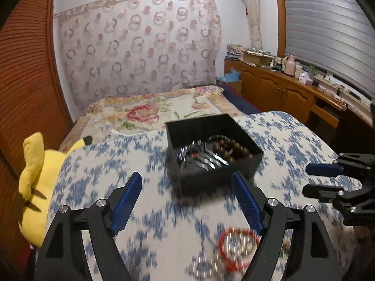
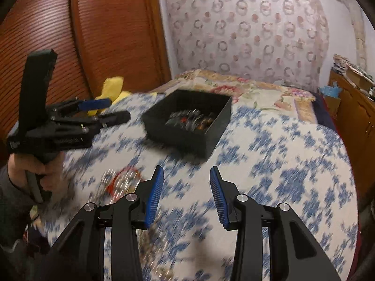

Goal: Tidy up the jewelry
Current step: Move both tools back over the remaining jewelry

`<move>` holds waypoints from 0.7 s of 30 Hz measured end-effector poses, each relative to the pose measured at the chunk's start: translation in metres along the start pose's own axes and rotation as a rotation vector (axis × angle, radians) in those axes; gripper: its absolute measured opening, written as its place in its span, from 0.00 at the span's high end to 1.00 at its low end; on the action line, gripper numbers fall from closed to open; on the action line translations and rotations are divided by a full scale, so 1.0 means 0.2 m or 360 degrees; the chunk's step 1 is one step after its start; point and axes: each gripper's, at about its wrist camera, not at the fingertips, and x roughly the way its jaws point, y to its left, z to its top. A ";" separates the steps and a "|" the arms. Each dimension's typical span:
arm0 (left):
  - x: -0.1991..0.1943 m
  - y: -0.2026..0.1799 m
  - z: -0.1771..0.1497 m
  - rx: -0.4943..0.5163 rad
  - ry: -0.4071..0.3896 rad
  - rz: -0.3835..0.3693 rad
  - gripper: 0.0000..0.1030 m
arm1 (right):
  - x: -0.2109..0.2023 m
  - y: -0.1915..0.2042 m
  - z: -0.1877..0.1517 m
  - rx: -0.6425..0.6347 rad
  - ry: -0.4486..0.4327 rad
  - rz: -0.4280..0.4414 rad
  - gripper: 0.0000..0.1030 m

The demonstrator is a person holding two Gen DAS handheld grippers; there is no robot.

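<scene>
Right now the loose jewelry (image 1: 236, 250), a red cord bracelet tangled with silvery chain, lies on the blue-patterned cloth (image 1: 293, 140) at about five o'clock in your left wrist view, partly under your left gripper's (image 1: 187, 199) right finger. That gripper is spread wide and empty. At twelve o'clock sits the black box (image 1: 211, 145), already holding brown beads and metal pieces. Your right gripper (image 2: 186, 196) is also parted and empty, with the jewelry at its ten o'clock, near but not between its fingers. One risk: the tangled chain could snag and drag along if you pinch only the red cord. Both views are blurred, so aim is uncertain.
</scene>
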 end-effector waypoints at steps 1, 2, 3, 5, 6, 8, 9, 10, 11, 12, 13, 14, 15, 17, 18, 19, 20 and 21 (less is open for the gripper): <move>-0.02 0.01 -0.03 -0.0009 0.0015 -0.0005 0.26 | 0.01 0.02 -0.03 -0.0016 0.0023 0.0002 0.58; -0.04 0.01 -0.06 -0.0017 0.0024 -0.0012 0.26 | 0.01 0.03 -0.05 -0.0027 0.0044 -0.0002 0.58; -0.06 0.01 -0.08 -0.0021 0.0022 -0.0008 0.26 | 0.02 0.05 -0.09 -0.0043 0.0074 0.0001 0.62; -0.09 0.02 -0.13 -0.0023 0.0024 -0.0005 0.26 | 0.03 0.07 -0.13 -0.0060 0.0103 0.0008 0.66; -0.10 0.02 -0.16 -0.0026 0.0029 -0.0005 0.26 | 0.03 0.09 -0.16 -0.0069 0.0121 0.0015 0.68; -0.13 0.03 -0.22 -0.0035 0.0043 -0.0019 0.26 | 0.04 0.10 -0.19 -0.0086 0.0147 0.0023 0.72; -0.14 0.03 -0.24 -0.0038 0.0050 -0.0024 0.26 | 0.05 0.11 -0.21 -0.0095 0.0165 0.0018 0.74; -0.15 0.03 -0.26 -0.0043 0.0060 -0.0028 0.26 | 0.05 0.11 -0.22 -0.0097 0.0183 0.0016 0.75; -0.16 0.03 -0.27 -0.0046 0.0066 -0.0031 0.26 | 0.05 0.11 -0.22 -0.0097 0.0194 0.0022 0.75; -0.17 0.04 -0.29 -0.0053 0.0077 -0.0035 0.26 | 0.05 0.11 -0.23 -0.0108 0.0207 0.0029 0.77; -0.17 0.04 -0.31 -0.0057 0.0087 -0.0039 0.26 | 0.05 0.12 -0.23 -0.0120 0.0220 0.0023 0.77; -0.18 0.04 -0.33 -0.0058 0.0097 -0.0046 0.26 | 0.06 0.12 -0.23 -0.0131 0.0237 0.0018 0.77; -0.19 0.04 -0.35 -0.0057 0.0103 -0.0050 0.26 | 0.07 0.13 -0.24 -0.0142 0.0267 0.0027 0.78; -0.20 0.04 -0.38 -0.0050 0.0127 -0.0060 0.26 | 0.08 0.14 -0.24 -0.0172 0.0289 0.0011 0.78; -0.21 0.04 -0.39 -0.0050 0.0137 -0.0066 0.26 | 0.10 0.14 -0.25 -0.0185 0.0305 -0.0002 0.78; -0.21 0.03 -0.40 -0.0054 0.0160 -0.0085 0.26 | 0.11 0.15 -0.25 -0.0194 0.0306 -0.0006 0.78; -0.20 0.03 -0.41 -0.0055 0.0186 -0.0105 0.26 | 0.11 0.15 -0.24 -0.0203 0.0306 -0.0011 0.78; -0.20 0.03 -0.42 -0.0053 0.0208 -0.0119 0.26 | 0.12 0.16 -0.23 -0.0210 0.0310 -0.0018 0.78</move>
